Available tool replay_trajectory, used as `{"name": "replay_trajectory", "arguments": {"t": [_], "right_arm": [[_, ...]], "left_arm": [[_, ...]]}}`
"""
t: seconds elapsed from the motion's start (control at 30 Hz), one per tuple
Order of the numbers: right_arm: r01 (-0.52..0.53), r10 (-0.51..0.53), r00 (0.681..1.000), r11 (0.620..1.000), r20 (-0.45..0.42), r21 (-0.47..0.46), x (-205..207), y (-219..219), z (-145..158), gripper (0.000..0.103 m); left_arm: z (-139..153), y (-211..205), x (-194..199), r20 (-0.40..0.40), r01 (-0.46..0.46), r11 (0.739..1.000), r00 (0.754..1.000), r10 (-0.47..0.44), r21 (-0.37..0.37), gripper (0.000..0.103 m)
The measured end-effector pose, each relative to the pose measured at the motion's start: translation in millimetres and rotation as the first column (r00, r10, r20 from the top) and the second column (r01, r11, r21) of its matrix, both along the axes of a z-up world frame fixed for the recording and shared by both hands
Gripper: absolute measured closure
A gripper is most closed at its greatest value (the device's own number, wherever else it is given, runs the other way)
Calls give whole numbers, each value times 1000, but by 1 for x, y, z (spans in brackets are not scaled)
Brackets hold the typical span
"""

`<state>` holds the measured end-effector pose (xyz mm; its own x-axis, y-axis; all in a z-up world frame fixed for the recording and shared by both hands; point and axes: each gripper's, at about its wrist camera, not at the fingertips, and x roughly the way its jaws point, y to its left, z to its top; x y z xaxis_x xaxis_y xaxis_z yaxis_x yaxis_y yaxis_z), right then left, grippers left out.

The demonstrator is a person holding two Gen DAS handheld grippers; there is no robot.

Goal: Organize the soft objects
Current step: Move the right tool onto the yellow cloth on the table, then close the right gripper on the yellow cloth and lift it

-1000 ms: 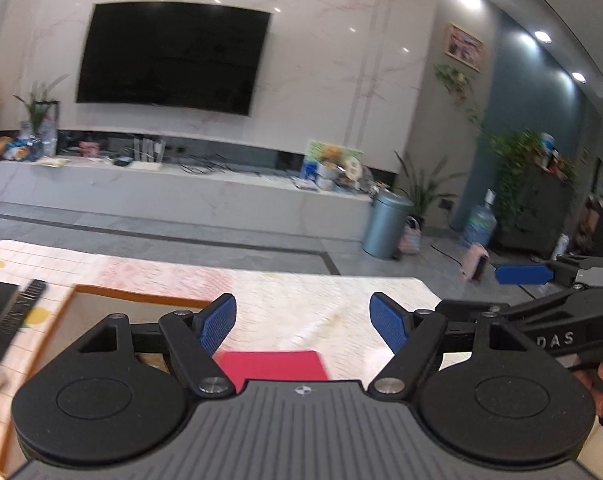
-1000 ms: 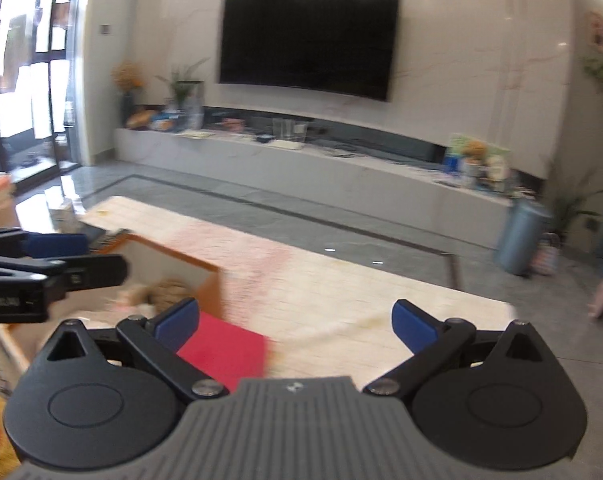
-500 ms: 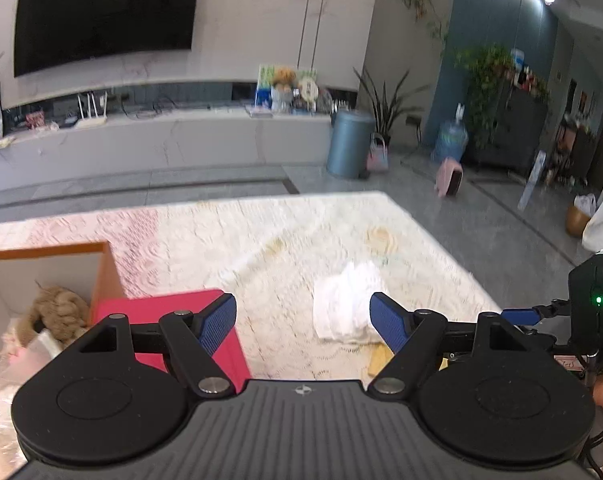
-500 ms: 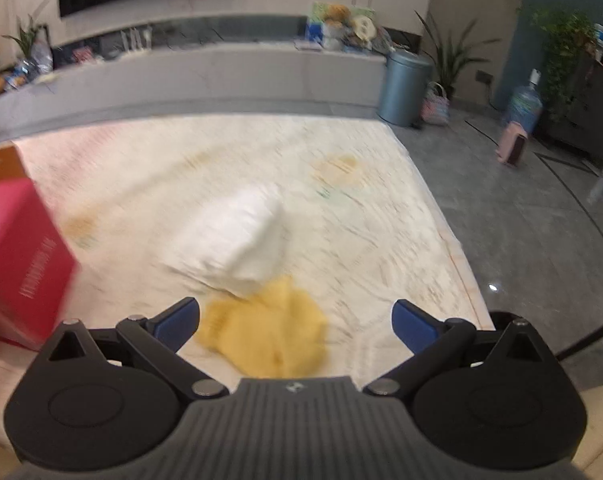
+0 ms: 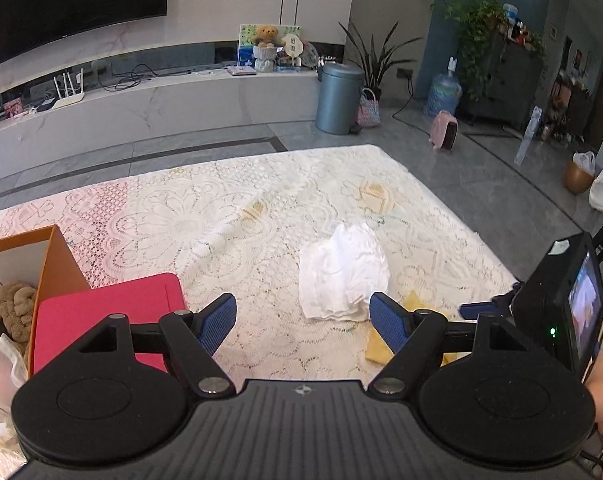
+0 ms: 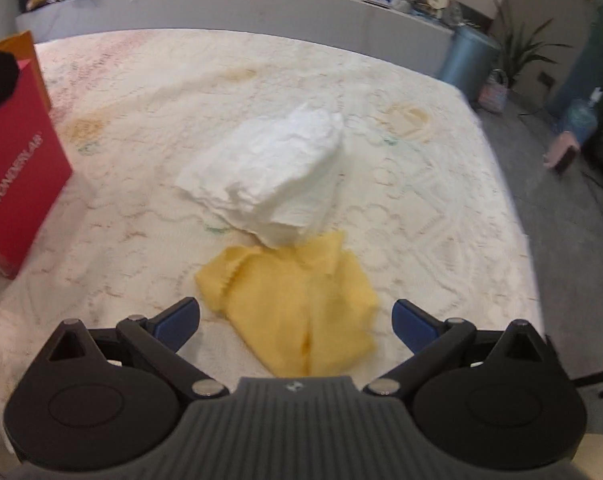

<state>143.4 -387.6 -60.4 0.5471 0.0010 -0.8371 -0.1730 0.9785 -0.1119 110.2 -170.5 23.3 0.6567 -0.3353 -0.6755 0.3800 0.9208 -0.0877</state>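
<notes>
Cloths first: a crumpled white cloth [image 6: 273, 172] and a yellow cloth [image 6: 297, 308] lie on the lace-covered worktop [image 6: 141, 128], touching, the white one's near edge overlapping the yellow's far edge, so lifting 1 will likely drag the other. Right gripper [image 6: 295, 320] hangs low over the yellow cloth w/ jaws spread wide and nothing between them, the cloth sitting right in the gap (looks lined up for a pinch, my read only). Left gripper [image 5: 303, 322] is also apart and empty, aimed at the white cloth [image 5: 343, 272] from further back; its right pad hides part of the yellow cloth [image 5: 381, 344]. Probable destination is the orange box [image 5: 55, 264] at the worktop's left, already holding a brown plush [image 5: 11, 312] and some pale bagged stuff, w/ a red box [image 5: 105, 312] standing just beside it. Room for moving: bare lace between the cloths and the red box [image 6: 17, 160], so a leftward carry looks open, approx. Right of the cloths the worktop edge is near, w/ floor beyond, so a slipped cloth could go over. Both grippers sit close together (right one's camera body shows in the left view), so crossing paths needs care.
</notes>
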Motion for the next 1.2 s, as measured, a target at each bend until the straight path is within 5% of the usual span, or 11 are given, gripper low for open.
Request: {"name": "replay_trajectory", "arguments": {"t": [0.17,0.43,0.67,0.8,0.97,1.2], "right_arm": [[18,-14,999,996,-41,92,13,-4,-12,3],[56,-50,997,994,-66,93,14,-9,-23,9],[93,-90,996,990,-30,110,11,-18,-14,49],[85,-82,996,990,-26,117,8,-17,-10,83],[82,-79,996,988,-30,127,3,-21,-7,99],[145,-150,988,973,18,179,-9,-43,8,99]], "left_arm": [[4,6,2,-24,-19,1000,1000,19,-23,14],[13,9,-3,-22,-30,999,999,30,-12,14],[22,4,-10,9,-23,999,1000,23,44,14],[28,-4,-9,20,-21,998,1000,20,61,14],[27,-19,-5,-1,-11,996,1000,11,90,14],[12,-45,16,-105,26,999,994,-22,35,14]]}}
